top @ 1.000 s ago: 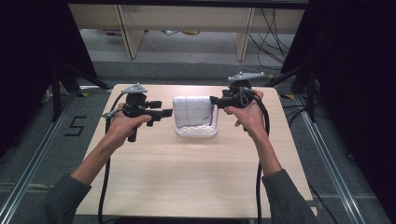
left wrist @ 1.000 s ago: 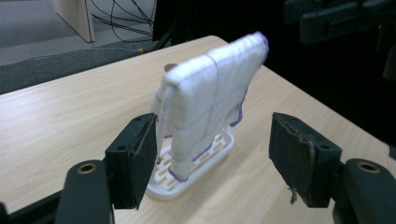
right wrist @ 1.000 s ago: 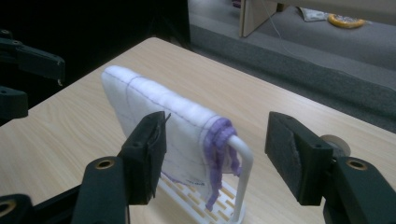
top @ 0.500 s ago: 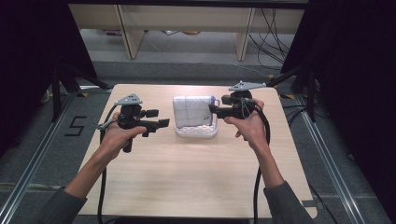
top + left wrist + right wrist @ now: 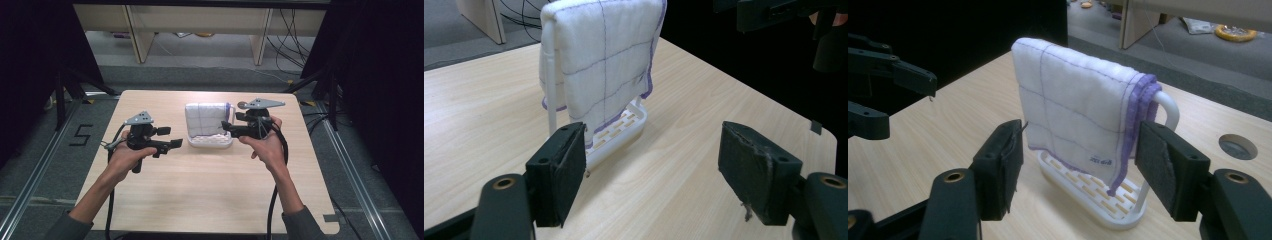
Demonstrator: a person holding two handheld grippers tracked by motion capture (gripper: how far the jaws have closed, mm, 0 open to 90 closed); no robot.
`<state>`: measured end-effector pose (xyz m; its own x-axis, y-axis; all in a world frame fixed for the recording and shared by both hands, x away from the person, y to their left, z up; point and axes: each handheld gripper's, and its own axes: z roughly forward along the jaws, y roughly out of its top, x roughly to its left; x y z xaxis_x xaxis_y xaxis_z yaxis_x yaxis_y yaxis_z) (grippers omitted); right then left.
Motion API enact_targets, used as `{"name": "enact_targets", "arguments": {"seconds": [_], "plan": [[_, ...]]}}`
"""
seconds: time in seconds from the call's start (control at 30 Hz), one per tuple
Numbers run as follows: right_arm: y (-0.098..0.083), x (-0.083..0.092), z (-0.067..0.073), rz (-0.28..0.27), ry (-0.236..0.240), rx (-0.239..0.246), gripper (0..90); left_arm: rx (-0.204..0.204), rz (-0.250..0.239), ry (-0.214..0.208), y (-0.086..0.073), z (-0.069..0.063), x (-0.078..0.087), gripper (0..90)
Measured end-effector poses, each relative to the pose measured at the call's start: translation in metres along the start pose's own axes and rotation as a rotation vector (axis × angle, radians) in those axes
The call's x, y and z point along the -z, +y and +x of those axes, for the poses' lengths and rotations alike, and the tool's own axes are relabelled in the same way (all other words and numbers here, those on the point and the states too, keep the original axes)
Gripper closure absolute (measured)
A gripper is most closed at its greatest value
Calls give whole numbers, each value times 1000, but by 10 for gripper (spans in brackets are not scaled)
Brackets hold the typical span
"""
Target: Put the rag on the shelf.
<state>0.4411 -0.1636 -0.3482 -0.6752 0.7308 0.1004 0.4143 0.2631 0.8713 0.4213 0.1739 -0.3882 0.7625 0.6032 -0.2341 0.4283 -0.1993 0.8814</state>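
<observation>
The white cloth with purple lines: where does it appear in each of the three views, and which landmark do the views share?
High view: the white cloth hangs at the table's far middle, between the two grippers.
Left gripper view: the cloth is at upper centre-left, above the left jaw.
Right gripper view: the cloth is at centre, beyond the open jaws.
Shared landmark: the white slotted rack that carries it.

Your left gripper [image 5: 651, 172] has its jaws spread, nothing between them; ahead, the white cloth [image 5: 606, 57] drapes over a rack [image 5: 616, 135] near the table's [image 5: 704, 125] edge.
</observation>
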Motion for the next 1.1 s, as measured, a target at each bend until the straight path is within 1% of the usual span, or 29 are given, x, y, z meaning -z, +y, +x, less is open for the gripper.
{"name": "enact_targets", "arguments": {"seconds": [0.03, 0.07, 0.1, 0.13, 0.17, 0.23, 0.27, 0.33, 0.37, 0.43, 0.47, 0.5, 0.53, 0.57, 0.6, 0.63, 0.67, 0.7, 0.73, 0.77, 0.8, 0.83, 0.87, 0.9, 0.93, 0.97, 1.03, 1.07, 1.1], "plan": [[-2, 1, 2, -4, -9, -12, 363, 4, -6, 1, -2, 0, 1, 262], [-3, 1, 3, 1, 3, -11, 360, 8, -8, 0, -4, -1, 1, 261], [-4, 1, 5, -2, 7, -11, 359, 2, 3, -5, -5, -1, 0, 258], [-5, 1, 5, -19, 11, -2, 357, -1, 9, 1, -6, -1, 1, 249], [-6, 3, 7, -4, 25, -19, 357, 2, -2, 3, -8, -2, 1, 243], [-10, 3, 9, -24, 33, -17, 347, 1, 5, -2, -11, -2, 2, 241], [-12, 1, 8, -24, 35, 0, 346, 0, 5, 3, -13, -2, 2, 239], [-16, 0, 10, -14, 35, -1, 346, -1, 12, 8, -16, -4, 1, 236], [-18, 0, 11, -10, 27, -18, 347, -3, 18, 5, -18, -4, 0, 236], [-21, -3, 10, 4, 46, -4, 346, -12, 28, 5, -21, -5, -1, 235], [-24, -3, 11, 11, 46, -24, 346, -12, 35, 8, -23, -6, -2, 235], [-26, -2, 11, 15, 38, -20, 346, -13, 36, 2, -25, -7, -3, 235], [-27, -1, 11, 22, 41, -24, 346, -16, 48, 9, -26, -9, -3, 234], [-29, -1, 12, 16, 48, -46, 346, -18, 47, -3, -28, -10, -4, 234], [-31, 0, 11, 16, 44, -31, 346, -21, 56, 7, -29, -11, -5, 234], [-32, 0, 9, 9, 39, -20, 346, -28, 56, 1, -31, -12, -7, 234], [-34, 1, 9, 16, 40, -28, 346, -33, 62, -1, -33, -14, -8, 233], [-36, 2, 9, 25, 30, -22, 346, -35, 62, -5, -35, -15, -10, 233], [-37, 2, 9, 22, 31, -33, 346, -40, 71, -7, -36, -17, -10, 232], [-39, 4, 9, 37, 26, -38, 346, -44, 69, -1, -37, -18, -11, 231], [-39, 3, 9, 32, 27, -30, 345, -48, 78, -7, -38, -19, -10, 231], [-40, 4, 8, 34, 24, -26, 344, -50, 75, 1, -39, -20, -11, 231], [-41, 4, 7, 28, 33, -20, 343, -51, 70, -2, -40, -21, -11, 231], [-42, 5, 7, 29, 28, -29, 343, -56, 66, -5, -42, -22, -12, 231], [-42, 8, 9, 45, 20, -46, 342, -54, 71, -5, -43, -24, -13, 230], [-42, 8, 7, 35, 21, -26, 340, -59, 75, -4, -44, -25, -13, 229], [-43, 8, 6, 35, 22, -21, 338, -66, 78, -9, -47, -27, -13, 228], [-42, 8, 7, 40, 24, -23, 337, -76, 87, -5, -49, -28, -13, 227], [-43, 7, 8, 35, 32, -41, 336, -79, 81, -11, -51, -28, -14, 227]]}}
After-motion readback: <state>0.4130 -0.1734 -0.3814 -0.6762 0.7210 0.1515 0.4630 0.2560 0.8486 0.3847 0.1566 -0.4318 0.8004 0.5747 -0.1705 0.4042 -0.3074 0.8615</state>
